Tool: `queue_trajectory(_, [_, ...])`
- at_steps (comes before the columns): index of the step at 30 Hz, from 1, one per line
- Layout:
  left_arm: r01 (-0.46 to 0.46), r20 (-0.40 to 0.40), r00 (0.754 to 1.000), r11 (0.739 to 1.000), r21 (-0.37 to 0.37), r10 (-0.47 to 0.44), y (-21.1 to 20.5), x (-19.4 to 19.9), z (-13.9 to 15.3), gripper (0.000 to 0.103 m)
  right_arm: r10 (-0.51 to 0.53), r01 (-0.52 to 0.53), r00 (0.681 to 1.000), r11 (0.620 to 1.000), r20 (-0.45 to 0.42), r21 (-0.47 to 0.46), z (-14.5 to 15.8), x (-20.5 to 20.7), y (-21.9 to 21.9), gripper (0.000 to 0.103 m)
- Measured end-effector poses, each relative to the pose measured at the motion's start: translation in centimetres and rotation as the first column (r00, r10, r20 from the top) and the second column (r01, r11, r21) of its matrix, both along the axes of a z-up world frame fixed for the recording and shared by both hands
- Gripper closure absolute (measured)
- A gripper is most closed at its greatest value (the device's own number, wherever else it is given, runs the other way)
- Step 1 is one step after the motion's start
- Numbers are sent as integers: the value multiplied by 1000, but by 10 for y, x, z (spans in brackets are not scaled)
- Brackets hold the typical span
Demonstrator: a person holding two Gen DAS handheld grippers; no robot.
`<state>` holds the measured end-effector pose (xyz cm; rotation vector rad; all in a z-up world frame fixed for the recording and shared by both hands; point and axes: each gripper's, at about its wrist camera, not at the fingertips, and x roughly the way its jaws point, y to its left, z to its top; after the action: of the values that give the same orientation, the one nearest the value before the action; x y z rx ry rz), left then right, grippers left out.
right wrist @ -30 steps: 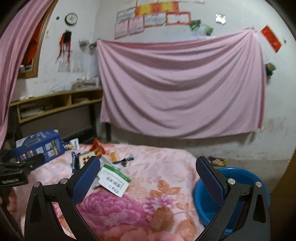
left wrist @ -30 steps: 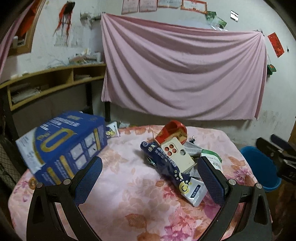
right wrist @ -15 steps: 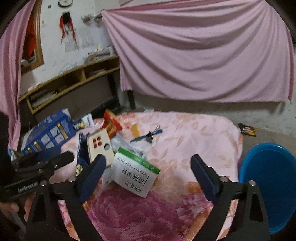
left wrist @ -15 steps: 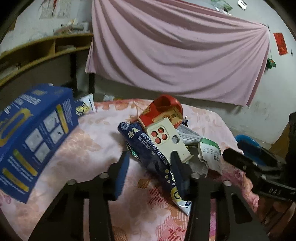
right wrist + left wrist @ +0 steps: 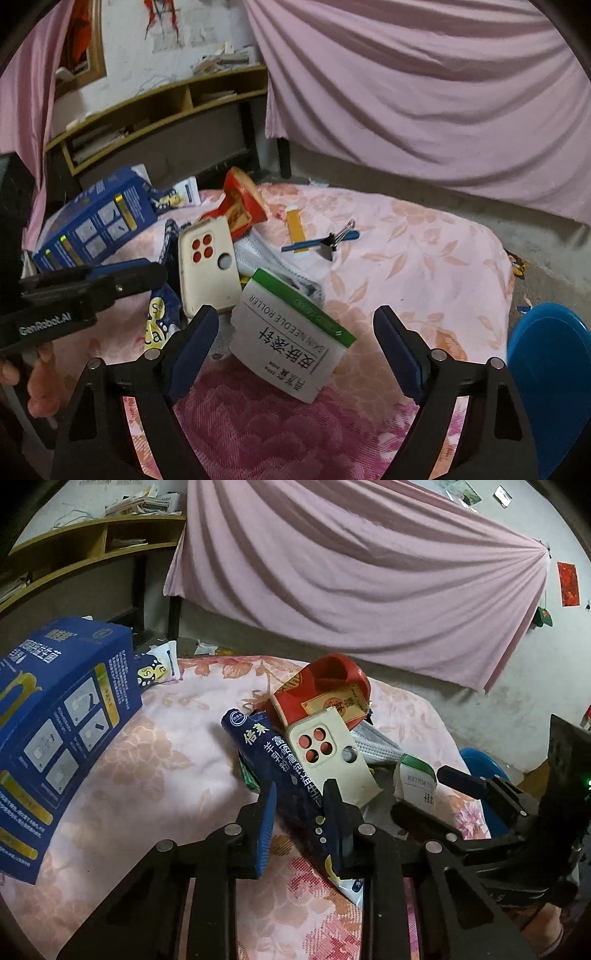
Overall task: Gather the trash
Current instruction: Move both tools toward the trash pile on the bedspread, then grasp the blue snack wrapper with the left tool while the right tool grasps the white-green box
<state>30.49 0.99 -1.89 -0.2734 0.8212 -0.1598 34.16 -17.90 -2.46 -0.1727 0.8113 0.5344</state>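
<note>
A pile of trash lies on the pink floral tablecloth (image 5: 166, 775). My left gripper (image 5: 301, 801) is closing its jaws on a long dark blue packet (image 5: 258, 742), which fills the gap between the pads. A cream phone case (image 5: 325, 753) and a red packet (image 5: 325, 690) lie against the blue packet. In the right wrist view my right gripper (image 5: 295, 347) stands open around a white box with a green band (image 5: 291, 332), and neither pad touches it. The phone case (image 5: 207, 266) lies just left of that box.
A big blue carton (image 5: 55, 720) lies at the table's left. A grey face mask (image 5: 373, 744), a binder clip (image 5: 332, 240) and a yellow strip (image 5: 295, 229) lie behind the pile. A blue basin (image 5: 550, 369) stands on the floor off the right edge. A hand (image 5: 37, 391) holds the left gripper.
My left gripper dipped toward the pile and narrowed from wide open onto the dark blue packet. My right gripper came down and forward over the white box, its jaws slightly narrower.
</note>
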Motion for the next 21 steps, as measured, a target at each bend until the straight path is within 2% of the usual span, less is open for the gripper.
queue_trajectory(4, [-3, -13, 1000, 1000, -7, 3, 2, 0, 1, 80, 10, -10, 1000, 1000, -14, -29, -6, -1, 6, 19])
queue_trajectory(8, [-6, -25, 1000, 1000, -30, 5, 4, 3, 0, 80, 9, -10, 1000, 999, -21, -34, -7, -1, 7, 31])
queue_trajectory(12, [-7, -22, 1000, 1000, 16, 7, 0, 1, 2, 82, 4, -5, 1000, 1000, -31, -14, -7, -1, 5, 32])
queue_trajectory(14, [-10, -24, 1000, 1000, 21, 10, 0, -1, 2, 86, 3, -3, 999, 1000, -36, -3, -8, -1, 4, 32])
queue_trajectory(17, [-29, -35, 999, 999, 34, 30, 5, -8, 0, 88, 0, 1, 999, 1000, -41, 22, -6, -2, 1, 33])
queue_trajectory(19, [-40, -47, 998, 999, 26, 42, 10, -11, -2, 88, -4, 5, 999, 999, -39, 35, -5, -4, -1, 33])
queue_trajectory(21, [-46, -60, 997, 999, -16, 45, 15, -13, -5, 88, -4, 6, 999, 999, -37, 47, -4, -6, -2, 33])
